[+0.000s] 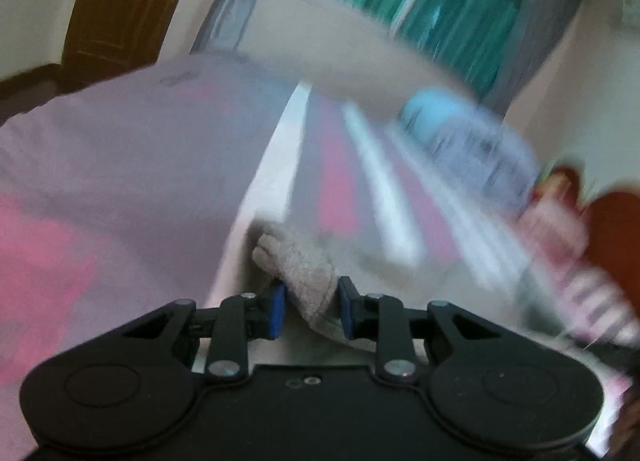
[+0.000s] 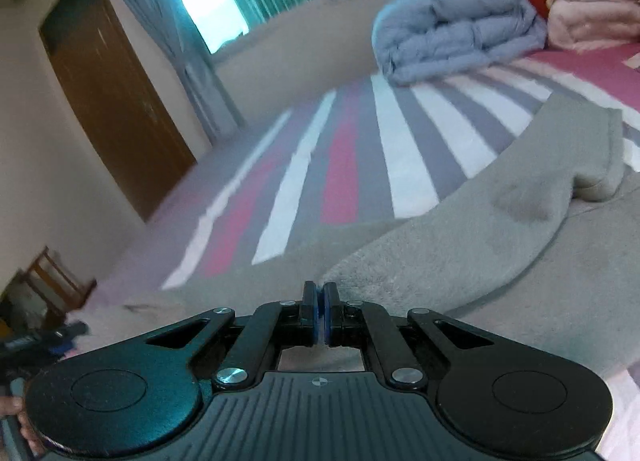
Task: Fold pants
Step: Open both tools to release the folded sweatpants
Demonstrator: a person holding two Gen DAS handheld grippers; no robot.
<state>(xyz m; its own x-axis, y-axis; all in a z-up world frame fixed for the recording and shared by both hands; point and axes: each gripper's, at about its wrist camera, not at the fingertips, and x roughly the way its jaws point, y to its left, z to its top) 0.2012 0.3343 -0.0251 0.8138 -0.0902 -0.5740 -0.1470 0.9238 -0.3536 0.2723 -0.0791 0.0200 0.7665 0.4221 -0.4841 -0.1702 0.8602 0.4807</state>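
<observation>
Black left tongs (image 1: pixel 312 311) sit nearly closed, their blue pads (image 1: pixel 277 311) pinching a bunched fold of the grey fleece pants (image 1: pixel 298 269). Right tongs (image 2: pixel 320 311) are closed pad to pad; whether a thin edge of cloth is caught between them cannot be told. Just past them the pants (image 2: pixel 500 229) lie spread flat on the bed (image 2: pixel 344 169), over its pink, grey and white striped sheet. Farther back rests a folded blue duvet (image 2: pixel 456 29), with pink blankets (image 2: pixel 588 21) beside it
</observation>
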